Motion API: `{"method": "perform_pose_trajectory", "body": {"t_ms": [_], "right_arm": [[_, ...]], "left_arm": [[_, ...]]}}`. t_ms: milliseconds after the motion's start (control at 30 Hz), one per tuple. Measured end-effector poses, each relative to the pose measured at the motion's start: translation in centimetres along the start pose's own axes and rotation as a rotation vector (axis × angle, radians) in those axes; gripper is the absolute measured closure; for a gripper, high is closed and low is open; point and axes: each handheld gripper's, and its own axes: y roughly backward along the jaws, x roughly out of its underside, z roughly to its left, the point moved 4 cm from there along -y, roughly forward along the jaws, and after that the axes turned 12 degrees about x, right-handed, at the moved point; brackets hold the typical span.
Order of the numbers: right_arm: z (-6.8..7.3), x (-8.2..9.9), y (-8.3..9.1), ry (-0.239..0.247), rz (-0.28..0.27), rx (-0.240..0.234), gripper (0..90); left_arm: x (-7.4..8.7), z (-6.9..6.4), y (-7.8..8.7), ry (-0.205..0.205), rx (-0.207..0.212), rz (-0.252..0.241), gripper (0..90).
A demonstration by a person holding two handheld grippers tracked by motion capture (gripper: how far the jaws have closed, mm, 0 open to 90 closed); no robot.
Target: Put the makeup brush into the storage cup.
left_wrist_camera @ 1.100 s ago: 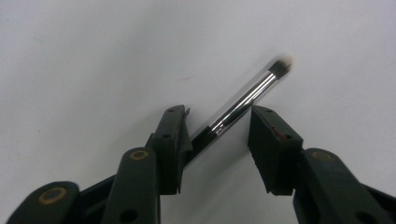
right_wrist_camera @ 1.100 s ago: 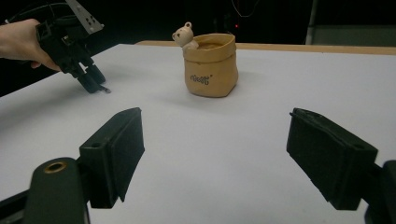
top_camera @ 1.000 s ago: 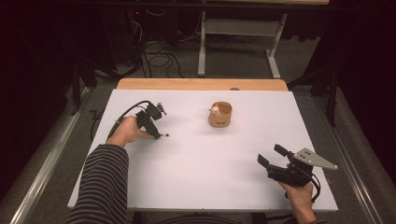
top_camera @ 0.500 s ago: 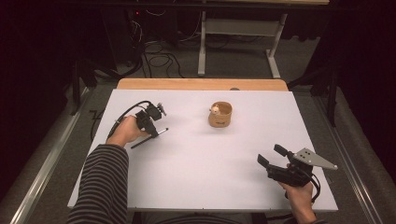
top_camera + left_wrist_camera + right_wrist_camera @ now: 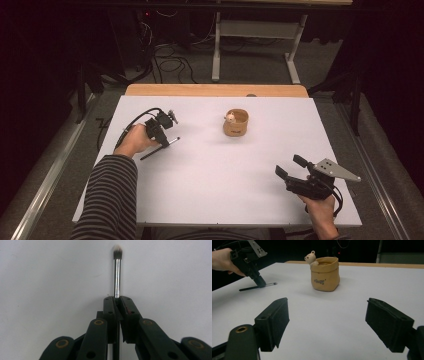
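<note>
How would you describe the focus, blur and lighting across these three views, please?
High view: the white table is evenly lit, while the room behind falls into darkness. Left gripper view: the brush is sharp along its metal ferrule, which glints, but its bristle tip looks soft; the left claw reads dark. Right gripper view: the near right claw is slightly soft, the pouch crisp.
</note>
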Motion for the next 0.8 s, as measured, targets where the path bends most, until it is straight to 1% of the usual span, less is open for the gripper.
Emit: {"method": "perform_pose_trajectory", "body": {"t_ms": [233,300,600,700,767,800], "right_arm": [[0.0,0.0,0.0,-0.001,0.002,0.0,20.2],[0.1,0.0,-0.1,0.003,0.001,-0.001,20.3],[0.1,0.0,-0.1,0.008,0.002,-0.004,20.4],[0.2,0.0,-0.1,0.01,0.002,-0.004,20.3],[0.2,0.0,-0.1,0.013,0.003,-0.004,20.3],[0.2,0.0,-0.1,0.015,0.002,-0.005,20.3]], "left_arm": [[0.1,-0.2,0.3,0.002,0.007,0.001,83.5],[0.1,-0.3,0.4,-0.003,-0.001,-0.011,83.4],[0.2,-1.1,1.7,-0.018,-0.001,-0.049,83.6],[0.3,-1.5,2.2,-0.024,-0.003,-0.069,83.6],[0.3,-1.7,2.6,-0.022,-0.013,-0.086,83.6],[0.4,-1.8,2.8,-0.022,-0.01,-0.09,83.6]]}}
